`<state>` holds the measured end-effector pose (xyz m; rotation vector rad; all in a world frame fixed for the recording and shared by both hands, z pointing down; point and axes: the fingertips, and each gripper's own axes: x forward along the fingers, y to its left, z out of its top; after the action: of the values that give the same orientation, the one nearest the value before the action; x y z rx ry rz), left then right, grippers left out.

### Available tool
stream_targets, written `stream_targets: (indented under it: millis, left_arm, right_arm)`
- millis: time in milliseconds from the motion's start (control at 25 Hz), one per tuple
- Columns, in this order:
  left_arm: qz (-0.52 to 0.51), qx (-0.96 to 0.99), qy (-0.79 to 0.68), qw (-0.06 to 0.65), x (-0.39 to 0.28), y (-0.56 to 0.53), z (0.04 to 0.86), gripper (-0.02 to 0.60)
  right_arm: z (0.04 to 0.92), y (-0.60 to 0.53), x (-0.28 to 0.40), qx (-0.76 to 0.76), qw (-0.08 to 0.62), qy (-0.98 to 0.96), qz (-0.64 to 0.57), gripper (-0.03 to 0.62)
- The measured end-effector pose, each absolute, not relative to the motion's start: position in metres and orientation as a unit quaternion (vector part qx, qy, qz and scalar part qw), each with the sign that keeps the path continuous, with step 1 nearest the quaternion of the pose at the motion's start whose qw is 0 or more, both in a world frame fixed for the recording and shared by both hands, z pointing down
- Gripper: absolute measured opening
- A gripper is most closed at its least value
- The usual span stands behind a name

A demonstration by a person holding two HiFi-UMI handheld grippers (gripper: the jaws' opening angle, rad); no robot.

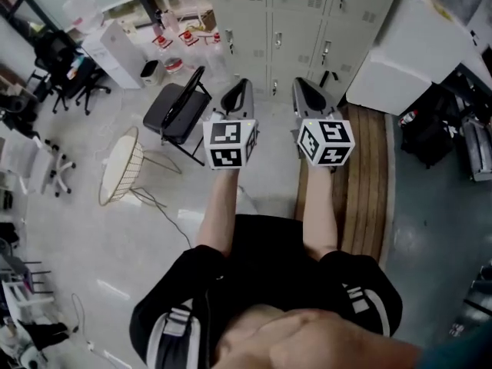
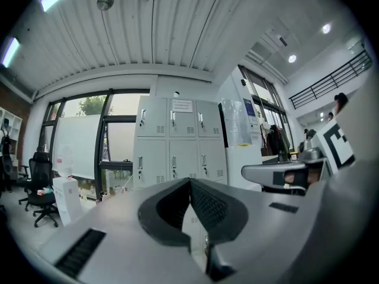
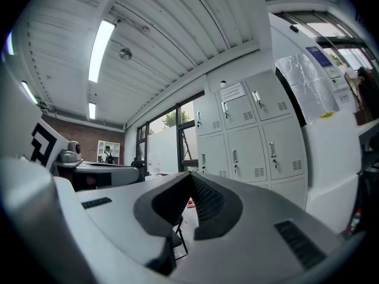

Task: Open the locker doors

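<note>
Both claws idle: left gripper (image 1: 236, 97) and right gripper (image 1: 308, 94) have jaws pressed together with nothing between them, held level side by side and pointing at the target. The target is the pale grey sheet-metal locker bank (image 2: 172, 142), three columns wide, standing against the far wall beside the window, straight ahead and well apart from both grippers. Every door in view looks flush and closed. Each door has a small vertical metal pull handle (image 2: 173, 118) near its left edge and a patch of vent slots low on the right, so I judge the hinges to be on the right, swinging out from the left edge. Expect thin, stiff steel panels, light on the hinge, not fragile, possibly rattly. The painted face is smooth with nothing to pinch, so the handle is the only real grip point: jaws need to open, then close across it, then pull along the arc. Can't tell from here whether the latches are locked. A black folding chair (image 1: 178, 111) stands left of the approach line, near the lockers.
</note>
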<state>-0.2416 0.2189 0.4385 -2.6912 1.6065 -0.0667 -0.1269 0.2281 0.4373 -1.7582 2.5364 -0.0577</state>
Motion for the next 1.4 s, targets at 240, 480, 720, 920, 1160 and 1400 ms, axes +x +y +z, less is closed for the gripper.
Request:
stream_targets:
  millis: [240,480,720,920,1160,1400]
  left_arm:
    - [-0.018,-0.847,0.531,-0.016,-0.277,0.172,0.456,0.011]
    - [-0.008,-0.837,0.547,-0.032,-0.316,0.102,0.463,0.011]
    - [-0.015,-0.834,0.551,-0.042,-0.355,0.018,0.47,0.011]
    - [-0.016,-0.835,0.548,-0.044,-0.389,-0.054,0.467,0.011]
    - [-0.017,-0.844,0.533,-0.054,-0.412,-0.128,0.467,0.011]
    - [-0.015,-0.854,0.516,-0.071,-0.411,-0.175,0.485,0.011]
  right_arm:
    - [0.453,0.179,-0.161,-0.552,0.014,0.833,-0.023,0.017]
    - [0.455,0.11,-0.194,-0.547,0.017,0.837,-0.021,0.017]
    - [0.456,0.029,-0.223,-0.559,0.024,0.829,-0.015,0.017]
    - [0.456,-0.038,-0.258,-0.562,0.027,0.827,-0.019,0.018]
    - [0.46,-0.098,-0.281,-0.574,0.02,0.818,-0.02,0.018]
    - [0.474,-0.137,-0.283,-0.592,-0.004,0.806,-0.021,0.018]
